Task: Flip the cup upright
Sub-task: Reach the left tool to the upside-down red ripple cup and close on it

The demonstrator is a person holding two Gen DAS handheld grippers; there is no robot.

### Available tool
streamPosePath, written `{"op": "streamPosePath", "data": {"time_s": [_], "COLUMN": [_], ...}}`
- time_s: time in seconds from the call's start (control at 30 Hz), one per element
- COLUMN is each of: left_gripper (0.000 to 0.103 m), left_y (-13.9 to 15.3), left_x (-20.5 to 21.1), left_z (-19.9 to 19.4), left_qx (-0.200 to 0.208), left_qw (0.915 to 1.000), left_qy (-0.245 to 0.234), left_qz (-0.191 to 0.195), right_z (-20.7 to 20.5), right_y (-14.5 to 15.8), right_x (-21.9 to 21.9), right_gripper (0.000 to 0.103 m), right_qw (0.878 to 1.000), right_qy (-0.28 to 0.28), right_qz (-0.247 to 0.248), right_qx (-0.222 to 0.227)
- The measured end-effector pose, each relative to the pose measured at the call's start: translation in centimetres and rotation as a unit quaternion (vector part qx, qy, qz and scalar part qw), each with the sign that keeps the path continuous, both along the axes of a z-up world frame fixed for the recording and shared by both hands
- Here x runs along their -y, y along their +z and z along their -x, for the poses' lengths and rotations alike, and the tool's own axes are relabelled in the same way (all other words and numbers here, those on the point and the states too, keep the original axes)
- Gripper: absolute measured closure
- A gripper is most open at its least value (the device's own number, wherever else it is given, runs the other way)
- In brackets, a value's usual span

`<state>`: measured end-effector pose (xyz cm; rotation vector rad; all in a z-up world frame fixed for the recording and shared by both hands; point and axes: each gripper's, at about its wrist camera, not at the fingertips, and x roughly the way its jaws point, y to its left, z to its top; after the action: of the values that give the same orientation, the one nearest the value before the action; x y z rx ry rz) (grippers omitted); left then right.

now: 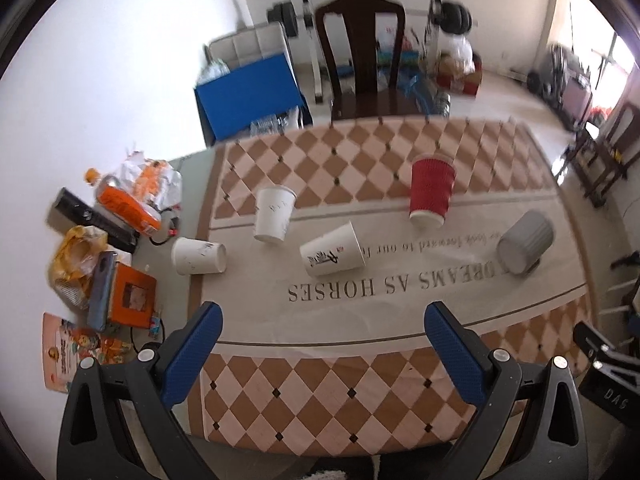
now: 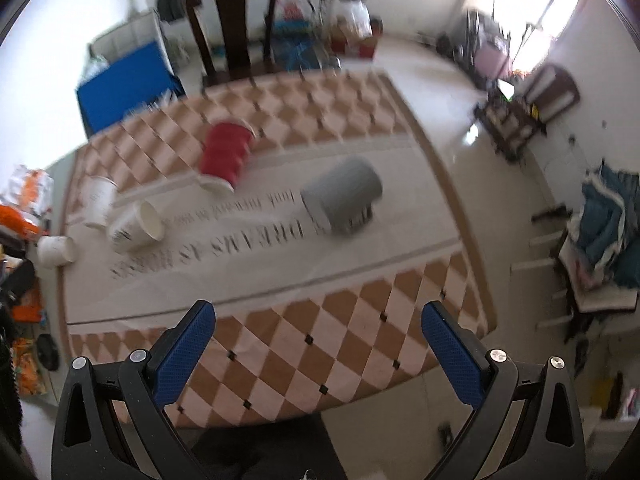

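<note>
Several cups are on the checkered tablecloth (image 1: 320,392). A grey ribbed cup (image 1: 525,242) lies on its side at the right; it also shows in the right wrist view (image 2: 342,196). A white paper cup with black writing (image 1: 333,255) lies on its side mid-table, as does another white cup (image 1: 199,256) at the left edge. A red ribbed cup (image 1: 431,191) and a white cup (image 1: 274,213) stand upright. My left gripper (image 1: 322,316) is open and empty above the table's near part. My right gripper (image 2: 318,316) is open and empty near the front edge.
Snack packets, an orange bottle (image 1: 124,200) and an orange box (image 1: 130,300) crowd the table's left side. A dark wooden chair (image 1: 362,52) stands behind the table. A blue box (image 1: 248,92) sits on the floor at the back left.
</note>
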<state>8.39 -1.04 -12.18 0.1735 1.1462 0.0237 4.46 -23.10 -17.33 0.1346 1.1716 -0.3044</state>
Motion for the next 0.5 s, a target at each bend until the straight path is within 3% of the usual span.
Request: {"op": "streamPosePath", "data": {"time_s": [0.2,0.3,0.5], "left_gripper": [0.000,0.000,0.000], "left_y": [-6.0,-8.3,-12.4], "left_x": [2.2,3.6,7.6], "left_z": [-4.7,-7.2,-12.7], "left_qx": [-0.052,-0.073,-0.101], "left_qw": [0.9981,0.9967,0.9933], "left_qy": [-0.008,-0.013,-0.042], "left_qz": [-0.032,-0.033,-0.038], "right_z": [-3.4,-4.1,-5.7], "right_y": [-10.7,-14.6,-19.6], "right_x": [1.7,3.1,5.2], "right_gripper": [0.000,0.000,0.000], "right_qw": [0.992,0.986,0.973], "right_qy": [-0.014,-0.017,-0.027], "right_qz": [-0.061,-0.056,-0.060], "right_qx": [-0.110,-0.156,-0.220]}}
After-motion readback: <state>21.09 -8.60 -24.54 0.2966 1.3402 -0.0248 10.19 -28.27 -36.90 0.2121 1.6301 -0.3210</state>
